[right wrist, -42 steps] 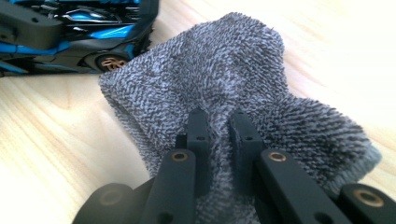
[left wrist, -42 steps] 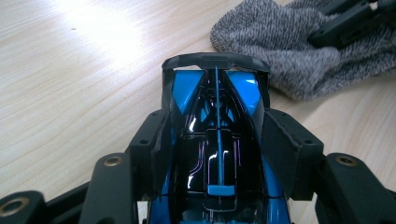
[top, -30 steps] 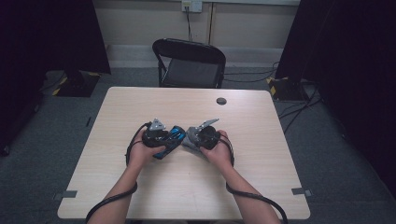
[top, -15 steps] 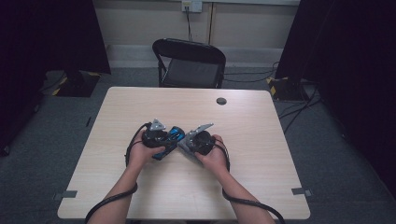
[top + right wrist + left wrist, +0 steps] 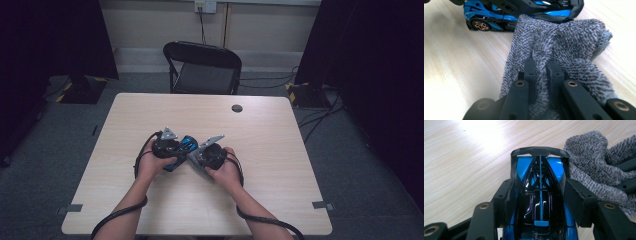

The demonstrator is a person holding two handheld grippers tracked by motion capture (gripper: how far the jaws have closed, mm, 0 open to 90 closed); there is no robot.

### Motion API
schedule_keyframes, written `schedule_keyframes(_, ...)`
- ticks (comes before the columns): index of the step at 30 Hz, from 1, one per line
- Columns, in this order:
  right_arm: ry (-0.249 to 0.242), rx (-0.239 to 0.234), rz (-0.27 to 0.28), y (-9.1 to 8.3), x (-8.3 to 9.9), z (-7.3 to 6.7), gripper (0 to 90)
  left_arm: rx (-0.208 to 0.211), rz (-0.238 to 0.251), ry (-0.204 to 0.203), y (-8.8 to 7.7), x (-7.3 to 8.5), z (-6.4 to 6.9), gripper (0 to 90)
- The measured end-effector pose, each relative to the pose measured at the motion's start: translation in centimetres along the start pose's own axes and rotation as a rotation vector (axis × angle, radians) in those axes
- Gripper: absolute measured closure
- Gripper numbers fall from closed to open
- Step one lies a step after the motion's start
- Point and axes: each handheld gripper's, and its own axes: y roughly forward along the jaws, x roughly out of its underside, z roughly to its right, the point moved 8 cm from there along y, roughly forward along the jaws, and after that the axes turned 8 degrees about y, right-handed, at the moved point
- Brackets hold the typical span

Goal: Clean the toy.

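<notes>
Wiping toy car (image 5: 540,195) — left gripper (image 5: 540,202) pinching it, nose toward 12. Right gripper (image 5: 541,72) clamped on grey towel (image 5: 564,47), car at its 11 — touching.

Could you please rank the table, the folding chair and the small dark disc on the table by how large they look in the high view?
1. table, clearly largest.
2. folding chair; it stands farther from the camera, so it looks smaller than it is.
3. small dark disc, smallest.
</notes>
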Motion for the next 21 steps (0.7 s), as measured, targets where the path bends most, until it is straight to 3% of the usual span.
schedule_keyframes(9,-0.057,-0.024,-0.011,-0.1,0.3,-1.3,81.3,-0.004,0.0,-0.001,0.0,0.1,0.1,43.1)
schedule_keyframes(16,-0.103,-0.072,-0.01,0.1,0.5,-3.1,81.3,-0.004,0.006,-0.01,0.0,0.0,0.2,43.1)
schedule_keyframes(21,-0.109,-0.102,-0.01,0.2,0.5,-3.7,81.2,-0.006,0.008,-0.008,0.1,-0.1,0.1,43.1)
